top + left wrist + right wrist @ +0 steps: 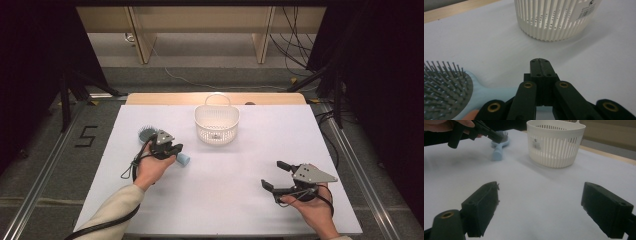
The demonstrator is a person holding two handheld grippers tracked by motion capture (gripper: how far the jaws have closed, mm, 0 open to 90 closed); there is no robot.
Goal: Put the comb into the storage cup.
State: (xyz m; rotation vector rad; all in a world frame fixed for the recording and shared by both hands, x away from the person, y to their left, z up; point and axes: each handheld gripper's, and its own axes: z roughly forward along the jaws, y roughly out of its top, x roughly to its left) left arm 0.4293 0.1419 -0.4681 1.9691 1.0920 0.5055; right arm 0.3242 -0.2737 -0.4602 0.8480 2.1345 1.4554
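A light blue hairbrush lies on the white table cover, bristles up, its handle end pointing right. My left gripper is shut and sits over the brush's handle. In the left gripper view the closed jaw tips press together above the handle, with the bristled head at the left; nothing shows between them. A white slatted basket with a handle stands beyond, empty as far as I see. My right gripper rests open at the near right, nothing between its jaws.
The basket stands about mid-table near the far side, ahead of both grippers. The brush lies to its left in the right gripper view. White cover spreads between the hands; a wooden strip edges the far side.
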